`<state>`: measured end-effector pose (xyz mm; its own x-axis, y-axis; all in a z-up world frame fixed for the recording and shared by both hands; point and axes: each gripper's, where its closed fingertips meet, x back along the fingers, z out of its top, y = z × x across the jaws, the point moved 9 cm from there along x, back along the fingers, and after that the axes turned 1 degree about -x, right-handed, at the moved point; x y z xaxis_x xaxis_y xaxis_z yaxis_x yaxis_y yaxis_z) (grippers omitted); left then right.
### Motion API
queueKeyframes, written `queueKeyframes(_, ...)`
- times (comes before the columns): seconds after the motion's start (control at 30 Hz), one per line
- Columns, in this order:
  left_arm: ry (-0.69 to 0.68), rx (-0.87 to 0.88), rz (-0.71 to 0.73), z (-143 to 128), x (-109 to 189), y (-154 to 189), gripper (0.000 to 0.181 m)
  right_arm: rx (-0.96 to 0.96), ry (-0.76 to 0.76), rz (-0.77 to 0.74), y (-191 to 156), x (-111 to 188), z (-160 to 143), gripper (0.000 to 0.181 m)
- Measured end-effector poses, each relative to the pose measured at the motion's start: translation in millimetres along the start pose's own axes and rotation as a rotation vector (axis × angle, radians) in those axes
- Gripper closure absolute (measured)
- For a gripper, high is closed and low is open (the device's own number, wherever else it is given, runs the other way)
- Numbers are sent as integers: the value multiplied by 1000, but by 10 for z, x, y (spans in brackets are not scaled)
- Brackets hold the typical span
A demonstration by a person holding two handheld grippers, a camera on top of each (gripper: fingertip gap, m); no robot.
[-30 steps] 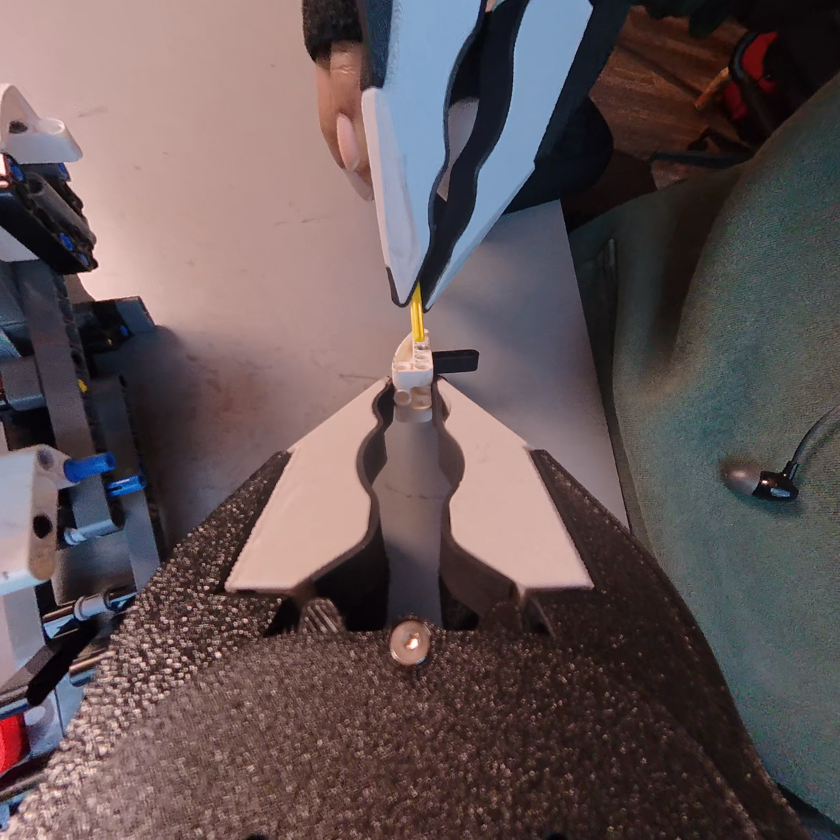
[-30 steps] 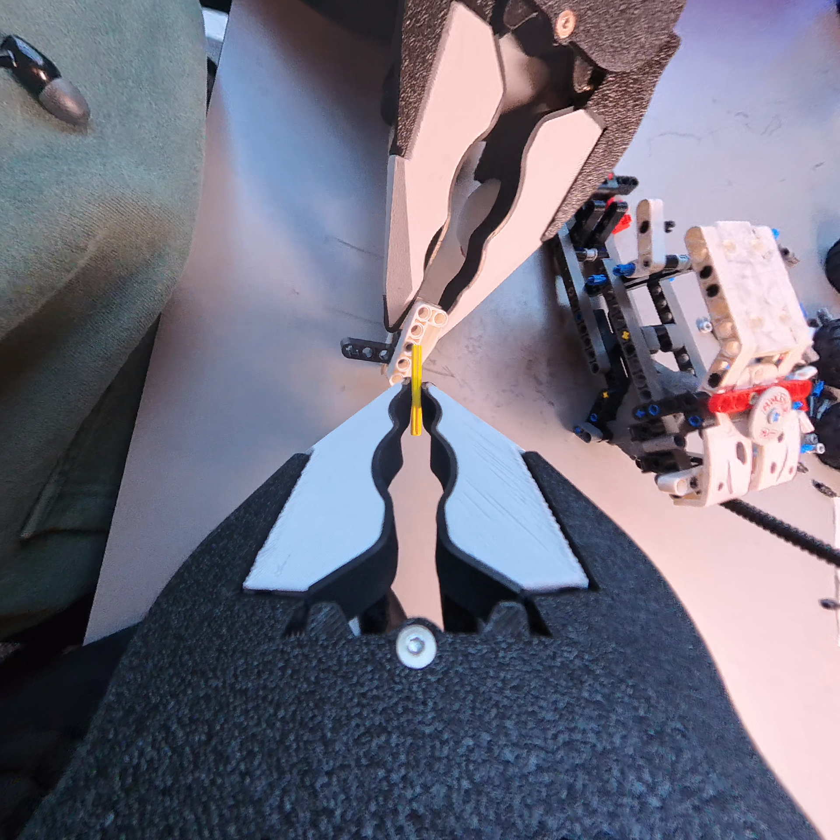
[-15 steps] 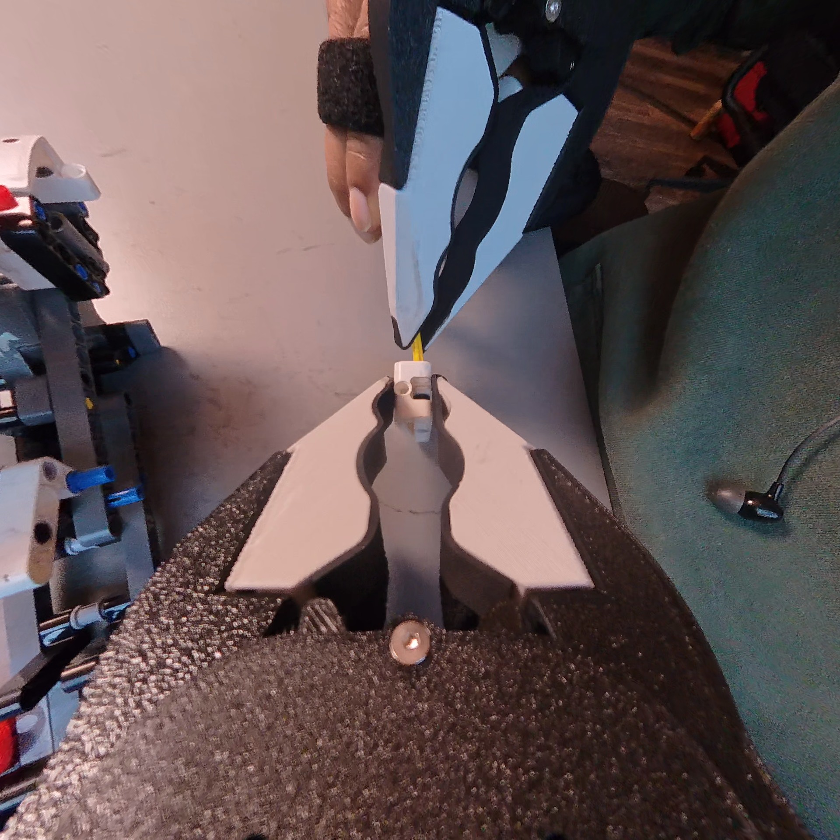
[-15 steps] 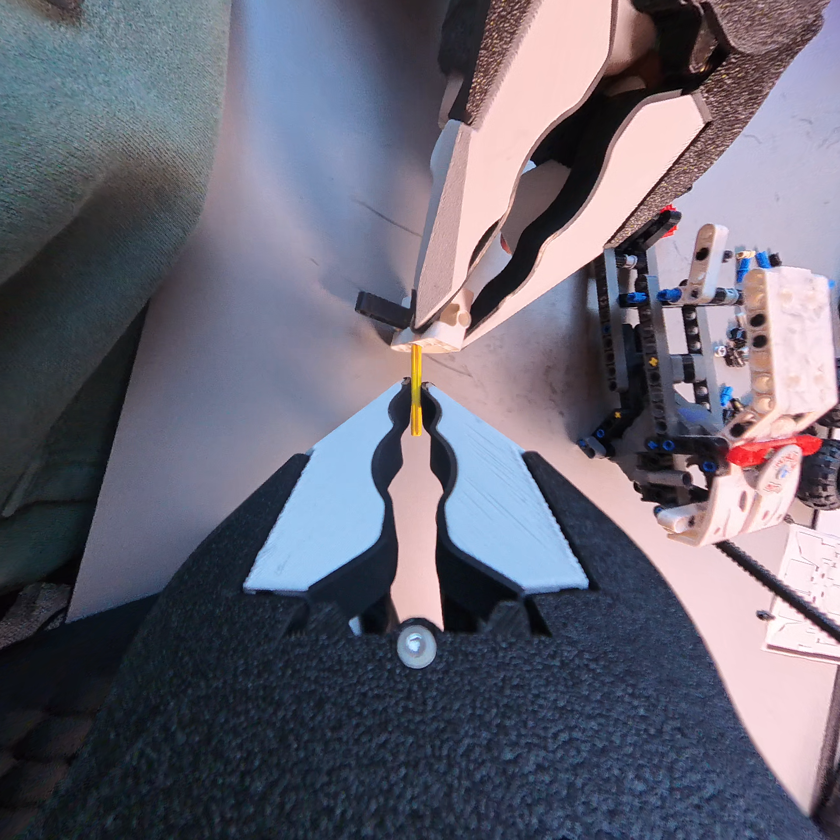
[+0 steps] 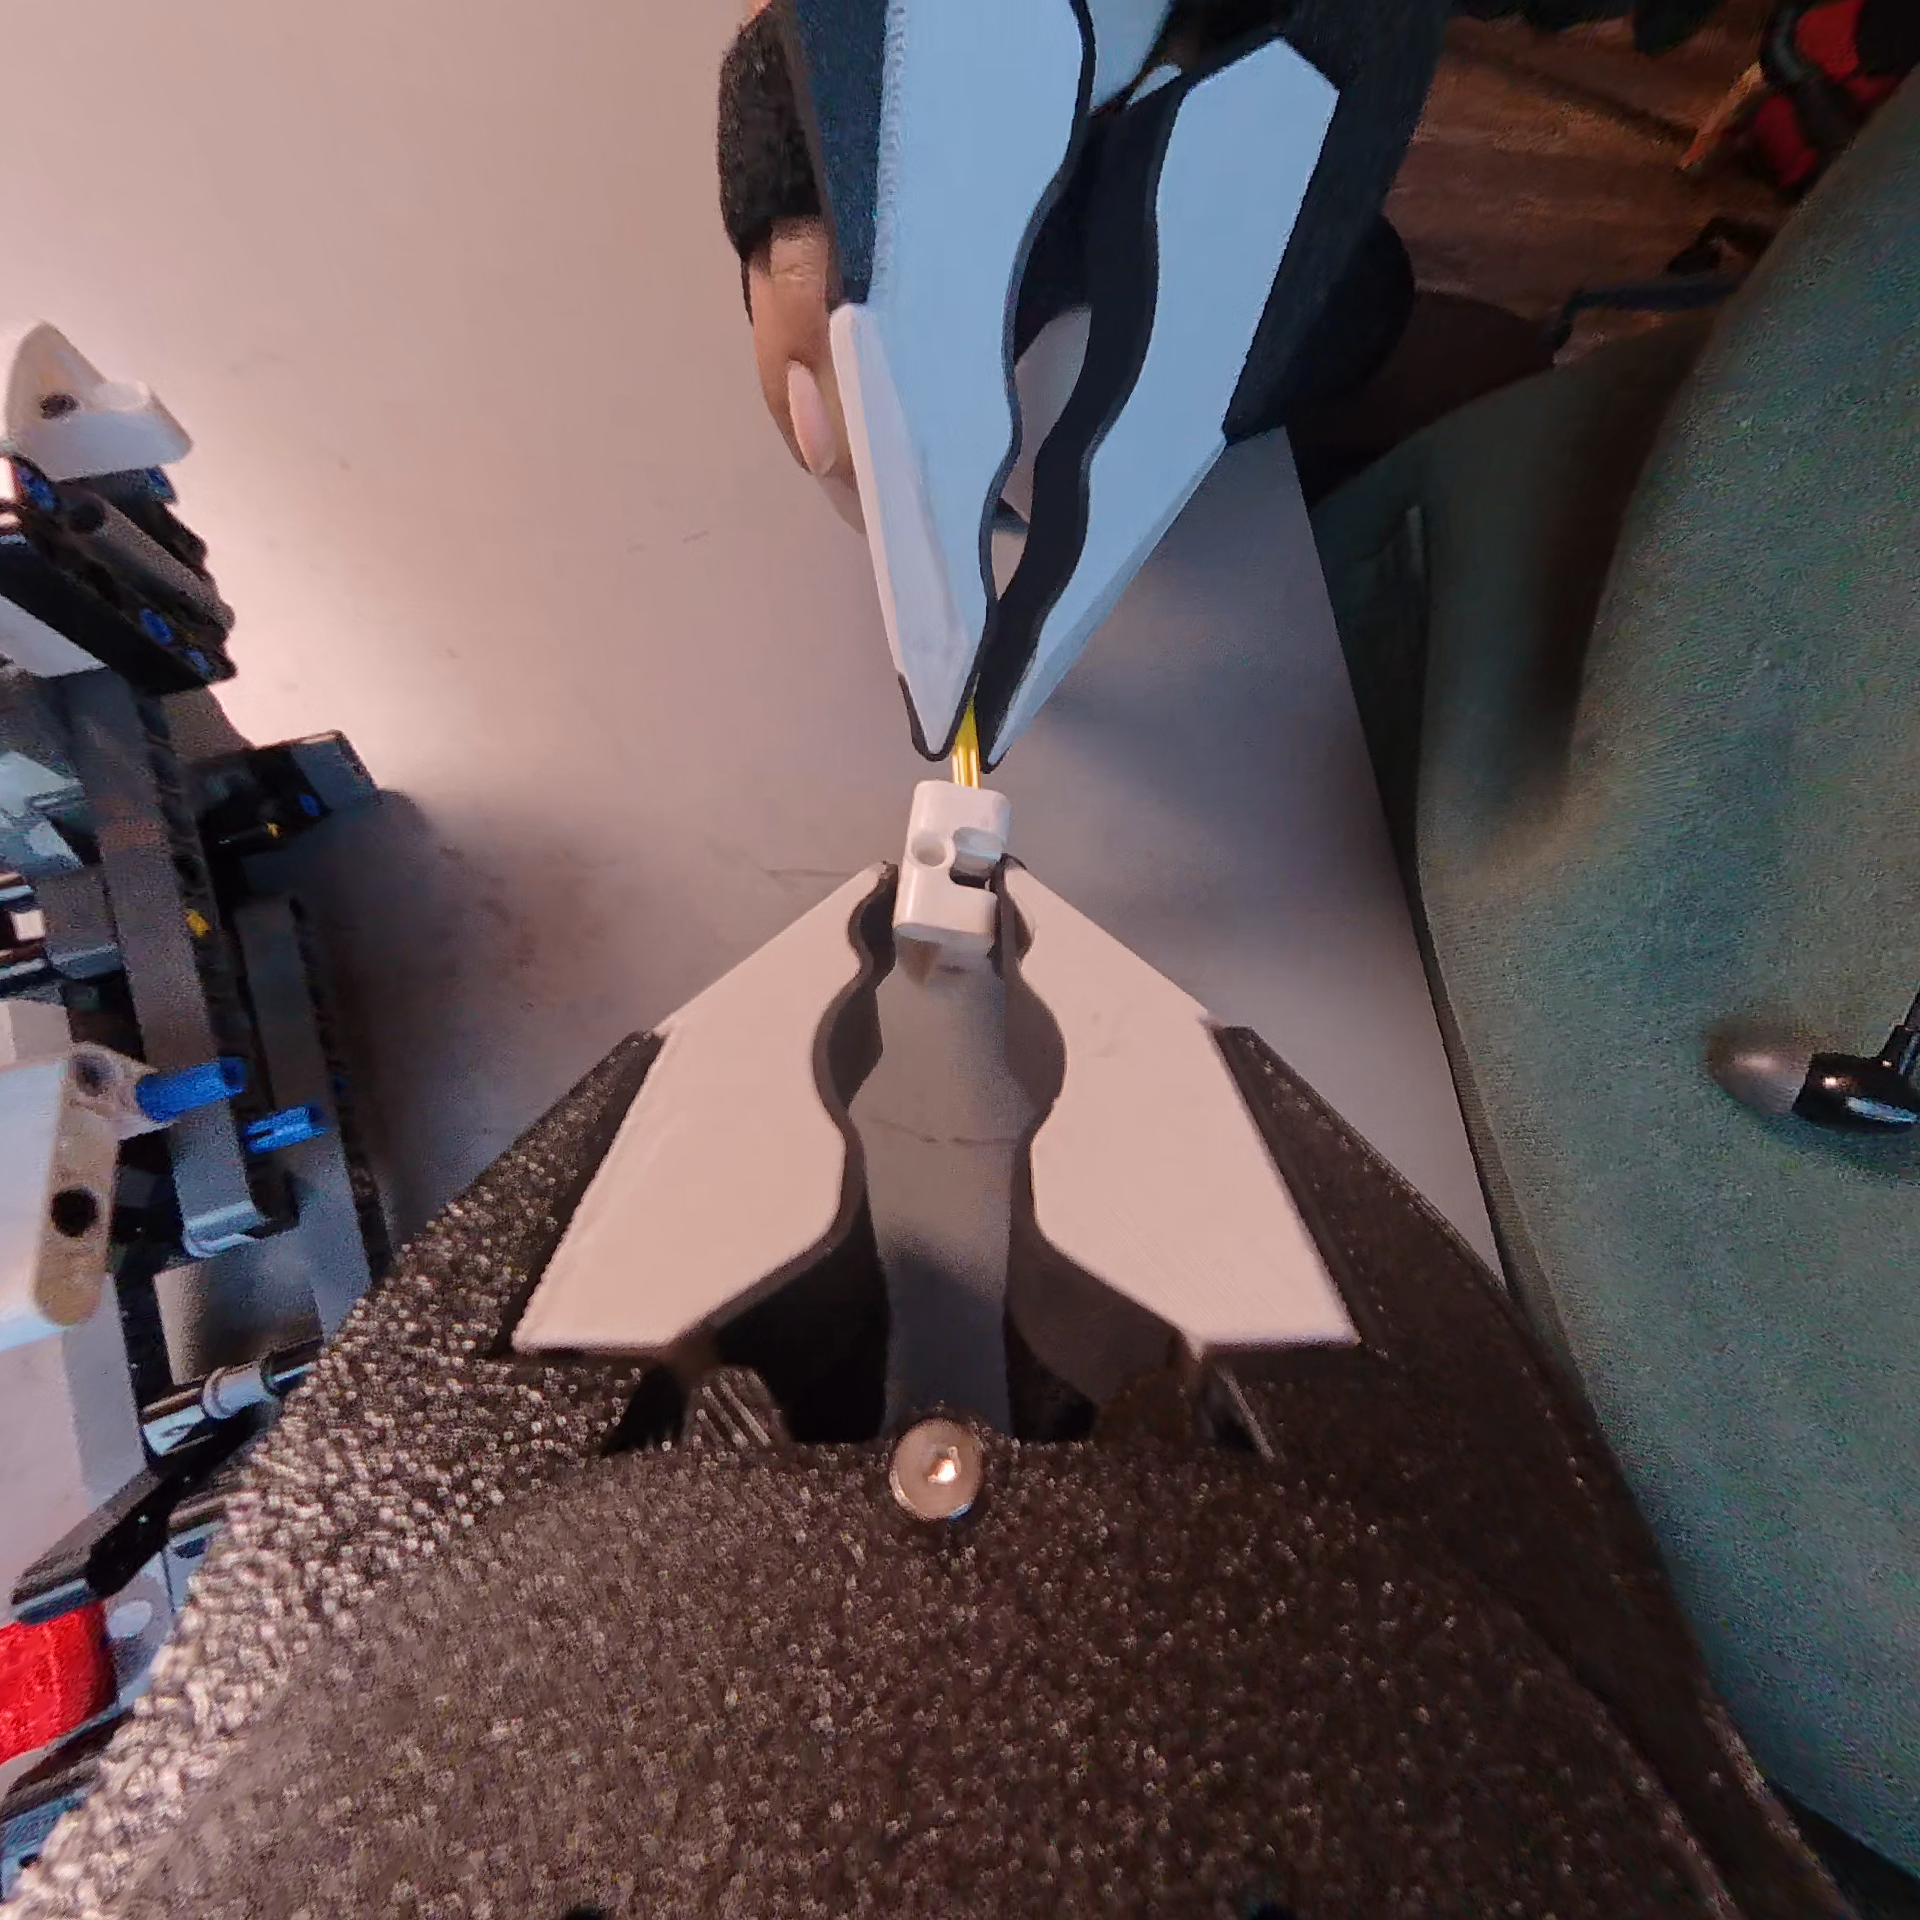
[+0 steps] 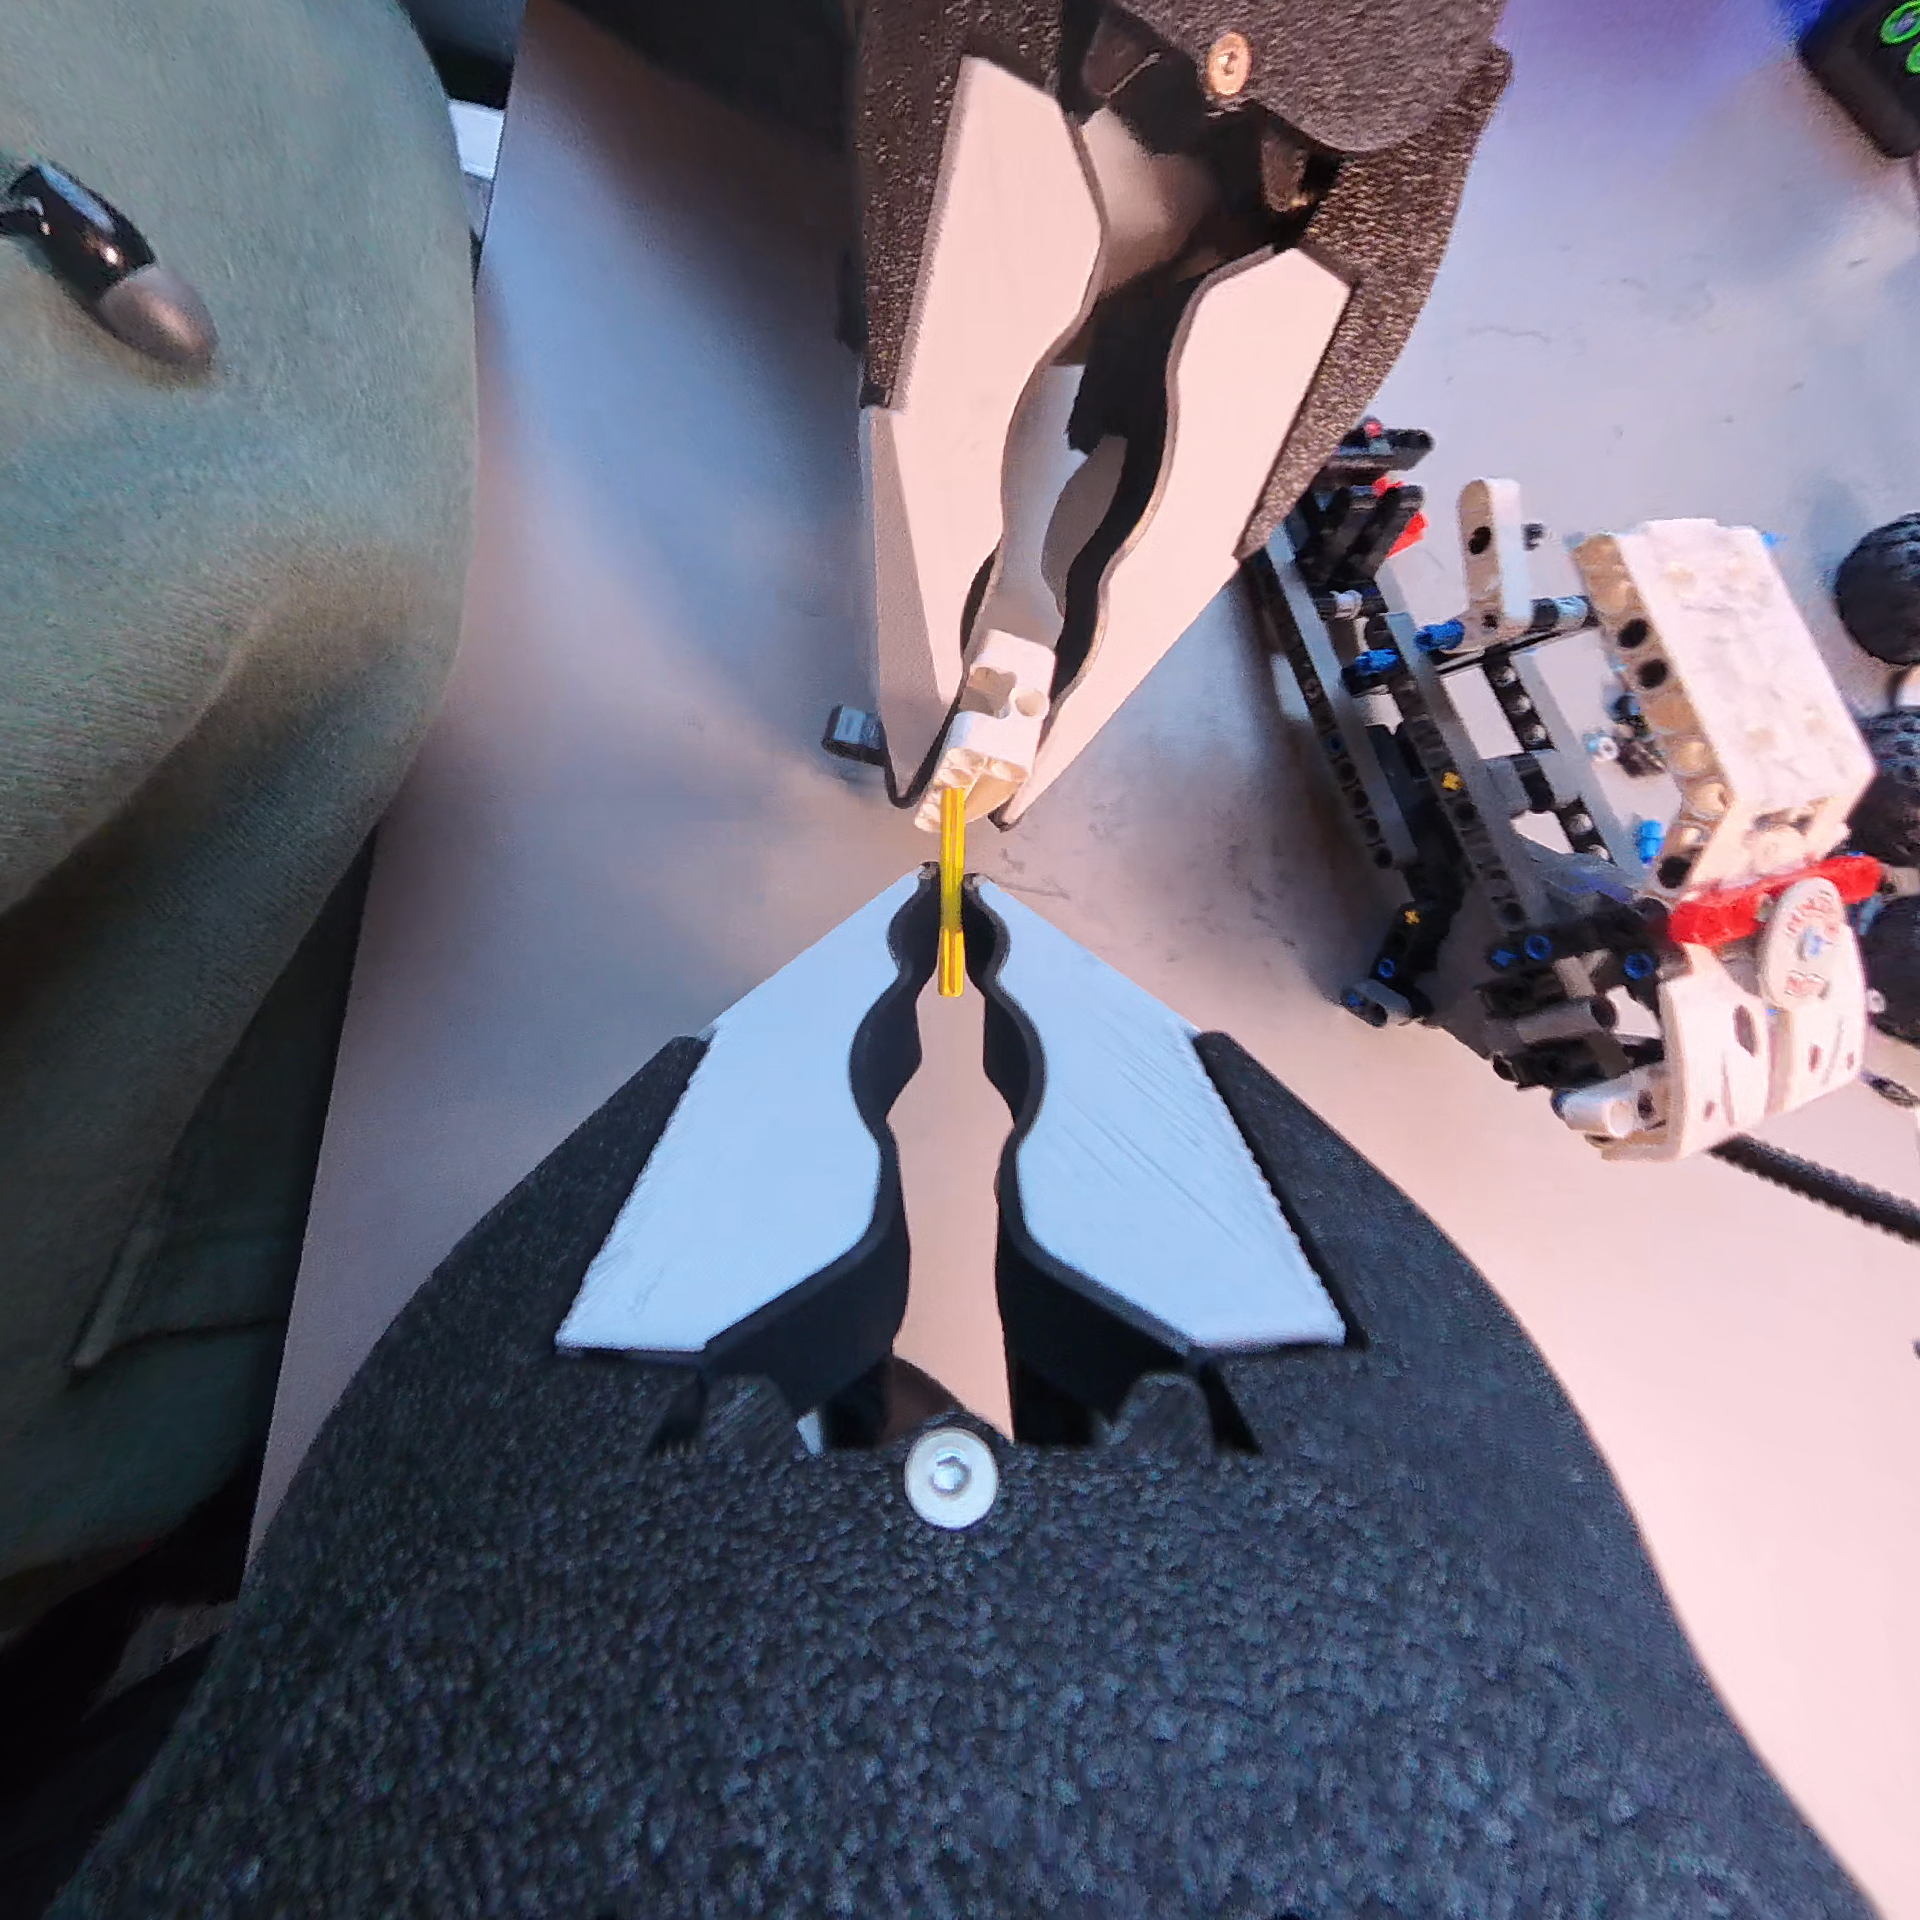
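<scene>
My left gripper point(image 5: 943, 902) is shut on a small white building-toy connector point(image 5: 948, 875) and holds it above the pale table point(image 5: 436, 436). My right gripper point(image 6: 948, 881) is shut on a thin yellow axle point(image 6: 950, 914). The axle's far end meets the end of the white connector point(image 6: 992, 727). The two grippers face each other tip to tip. The right gripper shows in the left wrist view point(image 5: 961, 740), with the yellow axle point(image 5: 966, 767) just peeking out. The left gripper shows in the right wrist view point(image 6: 961, 805). A small black piece point(image 6: 854, 730) sticks out behind the left fingers.
A part-built toy vehicle point(image 6: 1621, 821) of black, grey, white, blue and red pieces stands on the table; it also shows at the left edge of the left wrist view point(image 5: 114, 997). A person's green garment point(image 5: 1704, 935) with a small clip microphone point(image 5: 1813, 1070) borders the table edge. My two grippers' fingertips are within a few centimetres of each other.
The white connector has turned in the left gripper's hold while both grippers shifted. The yellow axle's tip stays at the connector. Both grippers stay shut.
</scene>
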<state>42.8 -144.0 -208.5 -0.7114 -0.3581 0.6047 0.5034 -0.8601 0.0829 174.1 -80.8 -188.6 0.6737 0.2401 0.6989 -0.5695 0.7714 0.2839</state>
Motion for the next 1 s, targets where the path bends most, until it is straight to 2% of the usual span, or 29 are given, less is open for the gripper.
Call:
queueKeyframes(0.23, 57, -26, 36, 39, 21, -19, 165, -59, 26, -40, 21, 31, -36, 179)
queueKeyframes(0.57, 25, -108, 130, 61, -45, 7, 166, -152, 33, -61, -10, 2, -99, 180)
queueKeyframes(0.87, -35, -171, 121, 38, -117, 57, 166, -131, 27, -55, -77, -100, -97, 181)
queueKeyframes(1.0, -64, -161, 74, 26, -144, 53, 166, -125, 9, -26, -94, -144, -95, 180)
